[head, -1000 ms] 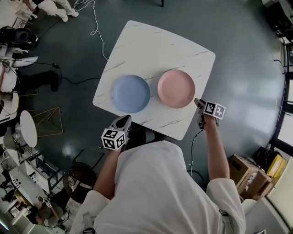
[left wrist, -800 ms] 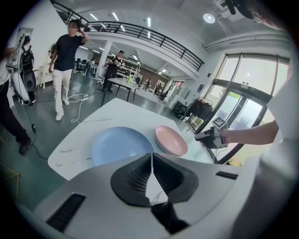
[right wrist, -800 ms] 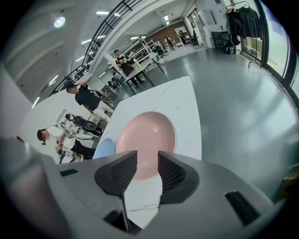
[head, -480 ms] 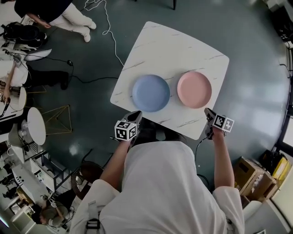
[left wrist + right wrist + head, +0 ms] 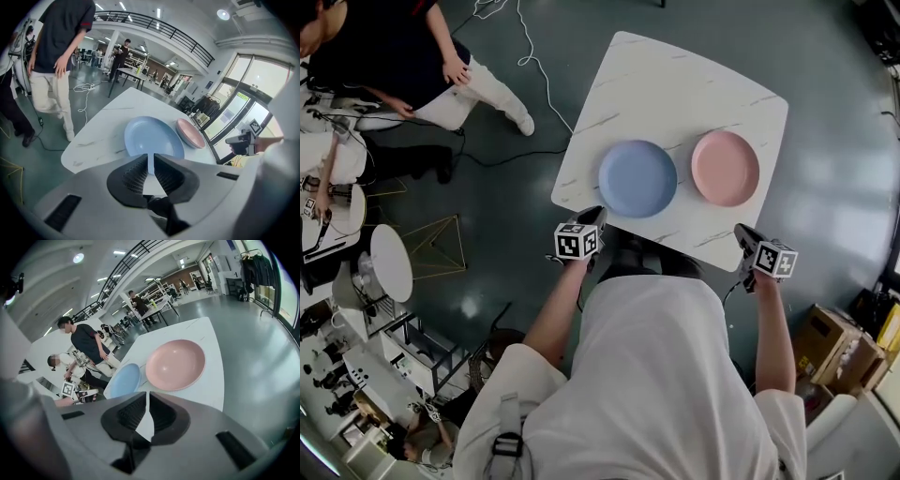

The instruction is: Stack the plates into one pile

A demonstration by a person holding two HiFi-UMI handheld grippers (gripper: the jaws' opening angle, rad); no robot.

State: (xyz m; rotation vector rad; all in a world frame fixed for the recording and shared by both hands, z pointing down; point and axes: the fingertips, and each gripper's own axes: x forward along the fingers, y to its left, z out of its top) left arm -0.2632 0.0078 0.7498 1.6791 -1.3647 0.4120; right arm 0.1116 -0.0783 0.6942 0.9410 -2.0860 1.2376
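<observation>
Overhead, the white marble table (image 5: 675,84) carries both plates side by side close to its near edge. The blue plate (image 5: 637,178) is on the left and the pink plate (image 5: 726,168) on the right, each lying flat and right way up, with a thin strip of tabletop between their rims. No pile exists yet, and neither plate is lifted or touched.

The left gripper (image 5: 595,217) hovers at the near edge of the table, just near and left of the blue plate. Its own view shows the ribbed pads drawn together to a narrow slit with nothing between them. The right gripper (image 5: 741,232) is held off the near right corner of the table, near and slightly right of the pink plate. Its jaws are closing, with only a sliver of gap between them, and they too are empty. Both grippers point forward and down toward the plates.

The deciding relation is one of pairing. The pink plate lies directly ahead of the right gripper and fills the middle of that gripper's view, while the blue plate lies directly ahead of the left. Each hand is plainly nearer its own plate. Being round, the plates offer no long axis, so the near rim is the natural place to take hold. Judged from this layout, either gripper would first have to open before it could take a rim and carry one plate sideways onto the other.
</observation>
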